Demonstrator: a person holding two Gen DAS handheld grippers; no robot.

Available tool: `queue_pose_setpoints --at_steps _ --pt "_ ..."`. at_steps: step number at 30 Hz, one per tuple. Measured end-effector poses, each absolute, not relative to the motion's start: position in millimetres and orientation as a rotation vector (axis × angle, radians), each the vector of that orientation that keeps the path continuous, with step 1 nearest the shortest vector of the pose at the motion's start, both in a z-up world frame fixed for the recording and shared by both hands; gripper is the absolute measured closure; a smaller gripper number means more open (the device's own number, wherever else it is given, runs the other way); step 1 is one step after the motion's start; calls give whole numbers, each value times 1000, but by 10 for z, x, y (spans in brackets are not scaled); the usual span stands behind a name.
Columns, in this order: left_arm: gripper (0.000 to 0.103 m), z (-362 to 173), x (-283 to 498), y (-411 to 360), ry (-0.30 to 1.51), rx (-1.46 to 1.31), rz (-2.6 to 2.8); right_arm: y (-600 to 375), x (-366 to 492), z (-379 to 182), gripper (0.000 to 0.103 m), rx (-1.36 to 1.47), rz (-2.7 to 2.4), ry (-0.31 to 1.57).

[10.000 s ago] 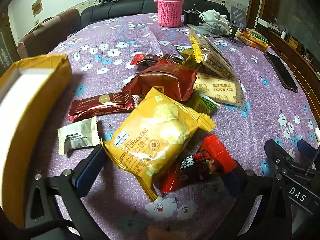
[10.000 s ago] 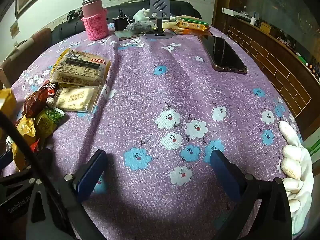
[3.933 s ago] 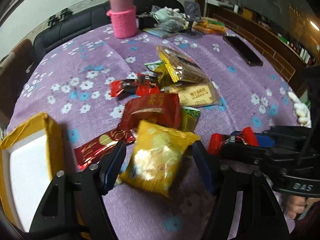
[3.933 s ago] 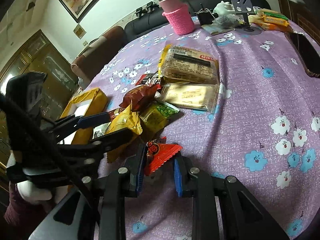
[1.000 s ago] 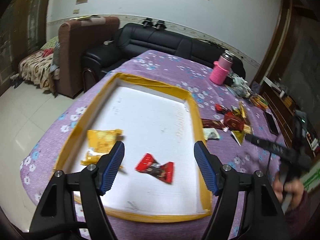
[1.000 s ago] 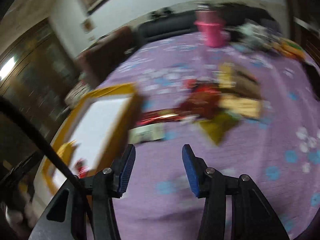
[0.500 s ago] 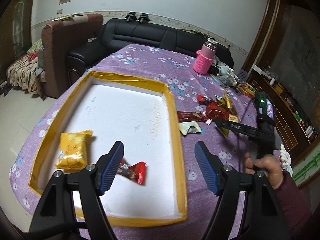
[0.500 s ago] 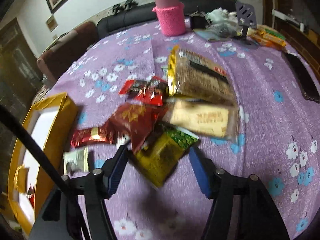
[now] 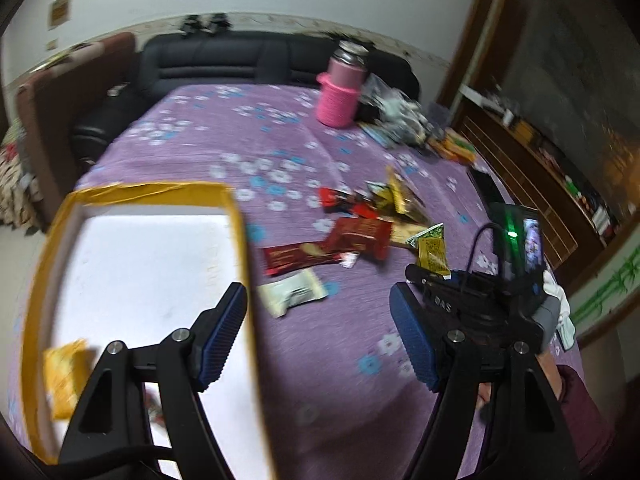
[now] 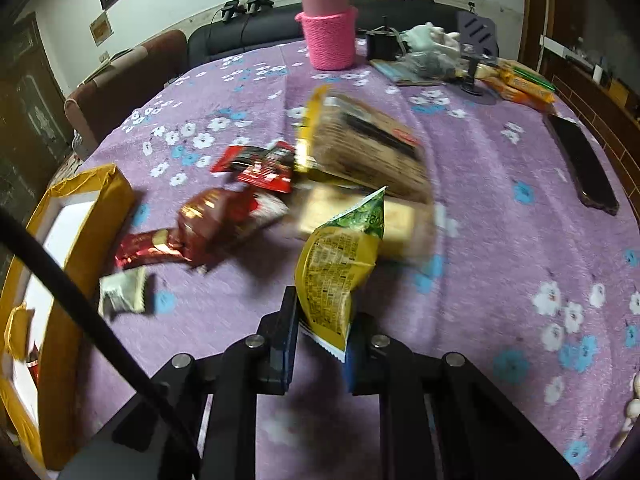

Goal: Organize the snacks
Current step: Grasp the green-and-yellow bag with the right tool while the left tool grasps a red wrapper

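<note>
My right gripper (image 10: 318, 340) is shut on a yellow-green snack packet (image 10: 338, 258) and holds it above the purple floral tablecloth; it also shows in the left wrist view (image 9: 430, 250). My left gripper (image 9: 320, 340) is open and empty, above the right rim of the yellow-edged white box (image 9: 240, 240). A yellow cracker pack (image 9: 64, 372) lies in the box. A pile of snacks lies on the table: a dark red pack (image 10: 216, 216), a red bar (image 10: 148, 246), a small white packet (image 10: 122, 294), a large clear biscuit pack (image 10: 368, 152).
A pink-sleeved flask (image 10: 328, 20) stands at the far side. A black phone (image 10: 582, 160) lies at the right edge. A phone stand (image 10: 476, 40) and orange packets (image 10: 520, 84) sit at the far right. The box (image 10: 92, 200) stands left of the pile.
My right gripper has closed on the yellow-green packet and lifted it from the pile. My left gripper has swung right from over the box toward the snacks.
</note>
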State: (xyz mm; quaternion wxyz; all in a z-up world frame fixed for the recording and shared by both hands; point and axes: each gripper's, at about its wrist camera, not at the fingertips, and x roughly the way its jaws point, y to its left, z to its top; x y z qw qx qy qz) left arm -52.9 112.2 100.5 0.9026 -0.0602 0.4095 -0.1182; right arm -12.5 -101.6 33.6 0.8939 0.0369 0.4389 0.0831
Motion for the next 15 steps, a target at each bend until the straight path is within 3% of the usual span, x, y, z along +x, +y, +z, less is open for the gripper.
queue_pose_setpoints --at_steps 12,15 --pt "28 634 527 470 923 -20 -312 -1462 -75 270 86 314 299 921" --pt "21 517 697 374 950 1 -288 -1445 -84 278 86 313 300 925"
